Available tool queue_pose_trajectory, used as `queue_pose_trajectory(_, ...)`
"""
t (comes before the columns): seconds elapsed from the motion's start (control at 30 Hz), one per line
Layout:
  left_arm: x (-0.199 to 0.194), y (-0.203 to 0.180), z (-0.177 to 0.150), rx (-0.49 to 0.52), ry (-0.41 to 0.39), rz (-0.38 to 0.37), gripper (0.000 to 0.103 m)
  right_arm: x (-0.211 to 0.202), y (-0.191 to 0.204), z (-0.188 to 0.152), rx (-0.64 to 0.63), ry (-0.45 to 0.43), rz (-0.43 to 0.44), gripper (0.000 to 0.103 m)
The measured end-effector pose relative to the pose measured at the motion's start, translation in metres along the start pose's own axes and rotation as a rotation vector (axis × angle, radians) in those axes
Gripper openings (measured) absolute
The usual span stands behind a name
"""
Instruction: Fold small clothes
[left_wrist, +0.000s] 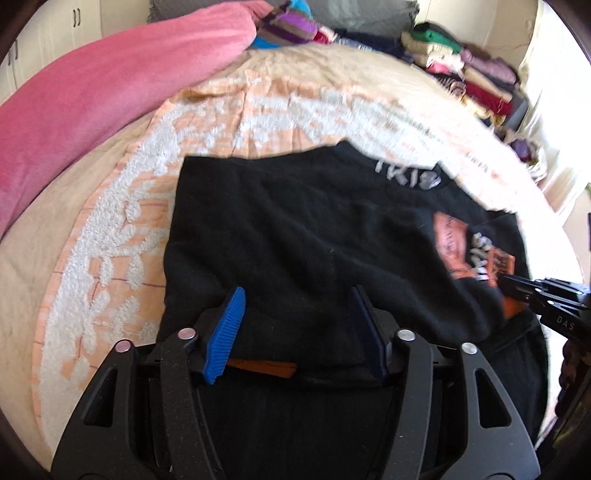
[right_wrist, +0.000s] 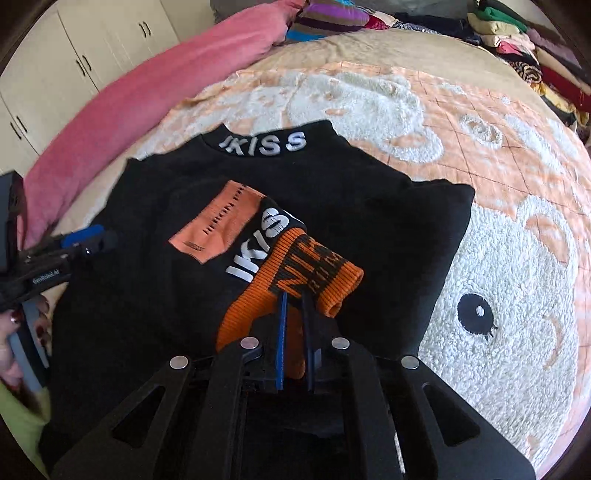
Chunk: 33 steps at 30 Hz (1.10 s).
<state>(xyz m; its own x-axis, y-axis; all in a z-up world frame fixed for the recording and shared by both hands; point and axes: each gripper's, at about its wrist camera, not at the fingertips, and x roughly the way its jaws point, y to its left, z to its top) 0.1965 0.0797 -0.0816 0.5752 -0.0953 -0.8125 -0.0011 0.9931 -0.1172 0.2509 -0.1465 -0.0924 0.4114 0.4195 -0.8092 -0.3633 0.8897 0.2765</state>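
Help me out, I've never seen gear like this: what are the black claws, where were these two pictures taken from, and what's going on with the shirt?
No robot here: a person holds a two-finger gripper in each hand, and each gripper carries a wide-angle camera looking along its fingers. So one picture is from the left gripper and one from the right gripper; each also shows the other gripper at its edge.

On the bed lies a peach blanket with a fluffy white pattern. On it is a black sweater, its collar reading IKISS, one sleeve folded across its front. The right gripper is shut on that sleeve's orange cuff. The left gripper is open over the black fabric, holding nothing. A pink blanket and stacked clothes lie behind.
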Motion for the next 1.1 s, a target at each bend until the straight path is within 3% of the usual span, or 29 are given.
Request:
queue_pose_trajectory(0.07,-0.01,0.001,0.002,0.003,-0.015,0.004,0.055,-0.018,0.0,-0.002,0.007,-0.044,0.027,0.032)
queue_pose_trajectory(0.1,-0.014,0.002,0.002,0.003,-0.021,0.009,0.056,-0.029,-0.001,-0.004,0.017,-0.073,0.046,0.037)
queue_pose_trajectory(0.23,-0.034,0.005,0.005,-0.007,-0.04,0.011,0.062,-0.061,-0.003,-0.008,0.064,-0.147,0.134,0.046)
queue_pose_trajectory(0.37,-0.052,0.007,0.007,-0.005,-0.061,0.012,0.077,-0.091,-0.002,-0.012,0.068,-0.199,0.181,0.06)
queue_pose_trajectory(0.63,-0.087,0.018,-0.004,0.018,-0.086,0.023,0.085,-0.137,0.024,-0.03,-0.015,-0.201,0.186,0.068)
queue_pose_trajectory(0.8,-0.105,0.024,-0.024,0.039,-0.092,0.048,0.086,-0.153,0.039,-0.062,-0.048,-0.159,0.119,0.072)
queue_pose_trajectory(1.1,-0.115,0.042,-0.071,0.049,-0.007,0.076,0.086,-0.151,0.058,-0.127,-0.04,-0.029,0.024,0.078)
